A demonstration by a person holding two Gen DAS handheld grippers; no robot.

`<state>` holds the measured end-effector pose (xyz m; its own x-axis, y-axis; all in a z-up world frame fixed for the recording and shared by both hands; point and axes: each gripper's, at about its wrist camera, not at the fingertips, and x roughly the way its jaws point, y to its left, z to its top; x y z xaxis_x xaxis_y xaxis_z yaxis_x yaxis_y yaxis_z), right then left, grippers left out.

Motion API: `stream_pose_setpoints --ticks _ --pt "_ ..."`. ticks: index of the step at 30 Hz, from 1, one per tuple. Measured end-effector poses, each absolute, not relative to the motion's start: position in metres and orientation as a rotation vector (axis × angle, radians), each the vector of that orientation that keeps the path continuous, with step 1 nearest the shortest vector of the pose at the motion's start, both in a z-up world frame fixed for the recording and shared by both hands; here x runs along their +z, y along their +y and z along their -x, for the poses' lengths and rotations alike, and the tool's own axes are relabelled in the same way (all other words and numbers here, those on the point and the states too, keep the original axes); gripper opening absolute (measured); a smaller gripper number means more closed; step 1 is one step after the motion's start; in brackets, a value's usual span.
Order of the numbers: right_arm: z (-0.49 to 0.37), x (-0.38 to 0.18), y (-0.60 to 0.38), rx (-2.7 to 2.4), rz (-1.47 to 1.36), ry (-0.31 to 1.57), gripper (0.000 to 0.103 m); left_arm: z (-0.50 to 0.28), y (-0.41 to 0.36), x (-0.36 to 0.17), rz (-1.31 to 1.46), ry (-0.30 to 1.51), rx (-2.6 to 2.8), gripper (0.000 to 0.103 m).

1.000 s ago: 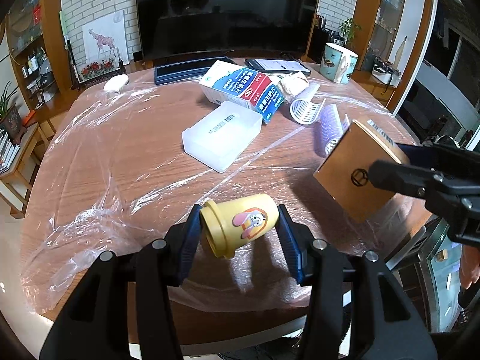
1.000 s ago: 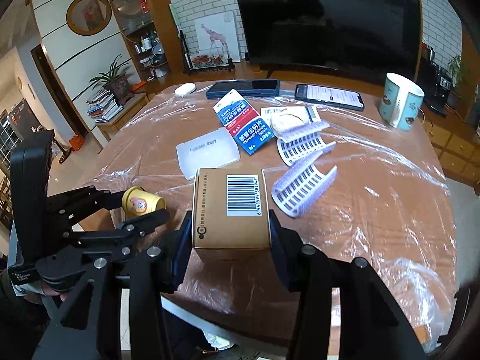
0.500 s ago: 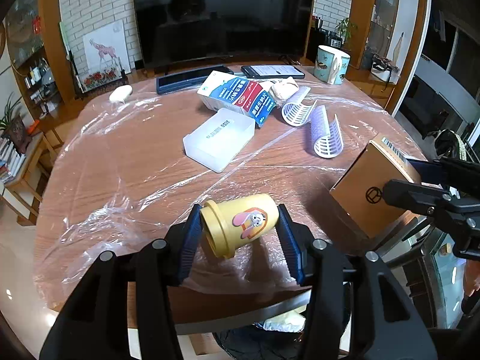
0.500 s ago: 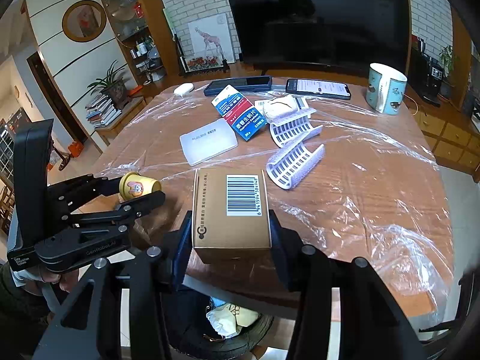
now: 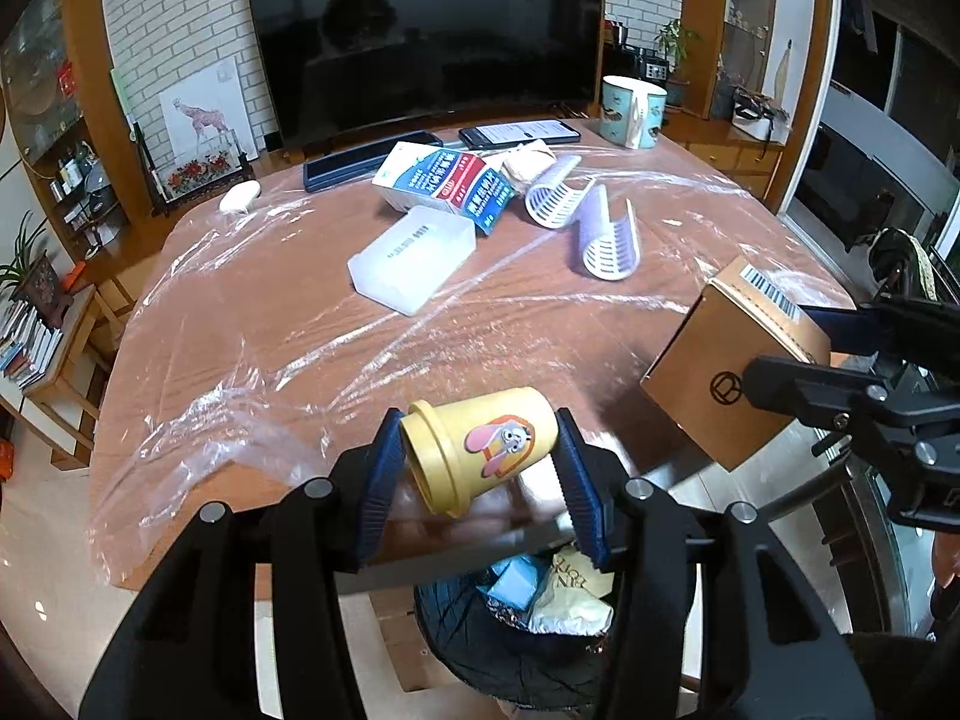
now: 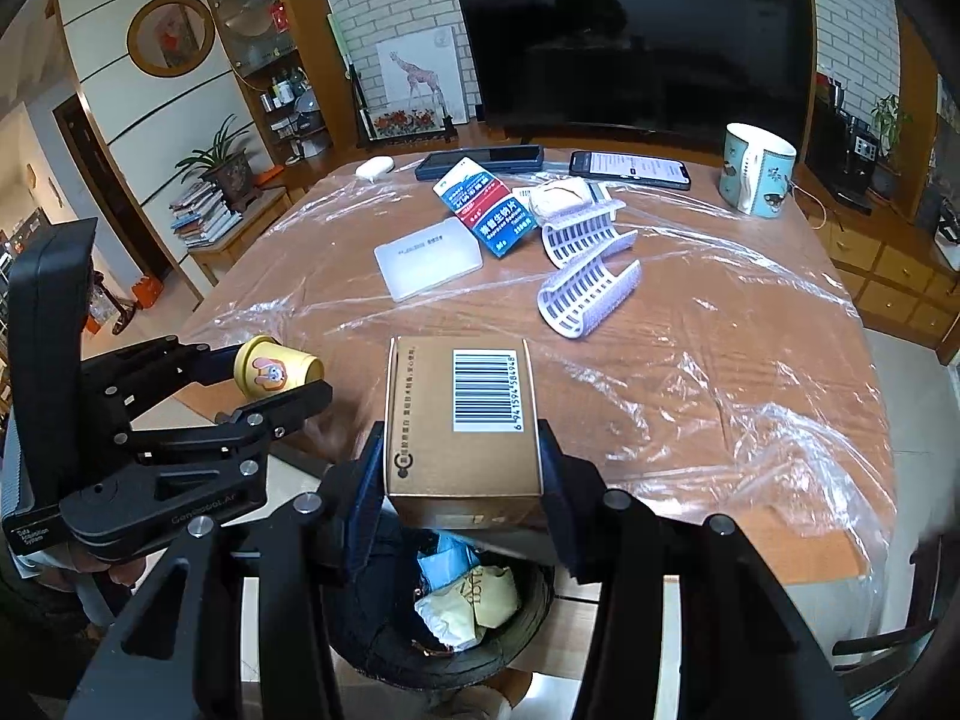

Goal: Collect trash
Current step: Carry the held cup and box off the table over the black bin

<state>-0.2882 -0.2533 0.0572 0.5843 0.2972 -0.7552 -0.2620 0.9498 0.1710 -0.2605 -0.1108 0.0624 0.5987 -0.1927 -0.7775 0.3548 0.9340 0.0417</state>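
My left gripper [image 5: 480,480] is shut on a yellow cup with a rabbit picture [image 5: 480,453], held on its side above the table's near edge; the cup also shows in the right wrist view [image 6: 273,367]. My right gripper [image 6: 459,474] is shut on a brown cardboard box with a barcode [image 6: 461,414], also seen in the left wrist view [image 5: 729,369]. A black trash bin [image 6: 456,612] with crumpled wrappers stands on the floor right below both grippers; it also shows in the left wrist view [image 5: 528,630].
On the plastic-covered table [image 6: 720,372] lie a white flat box [image 6: 429,258], a blue-red carton [image 6: 486,204], two white ribbed holders [image 6: 585,294], two phones [image 6: 630,165], a mug [image 6: 756,177]. A TV stands behind.
Both grippers have drawn back from the table with the cup and the box, past the near edge. The trash bin has come into view below them.
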Motion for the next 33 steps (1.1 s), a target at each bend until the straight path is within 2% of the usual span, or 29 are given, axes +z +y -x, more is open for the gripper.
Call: stream_pose_setpoints --ticks 18,33 --pt "0.330 0.054 -0.220 0.182 0.133 0.878 0.046 0.293 -0.107 0.054 -0.227 0.901 -0.326 0.051" --pt "0.347 0.047 -0.210 0.188 0.157 0.890 0.046 0.313 -0.098 0.047 -0.228 0.926 -0.311 0.051"
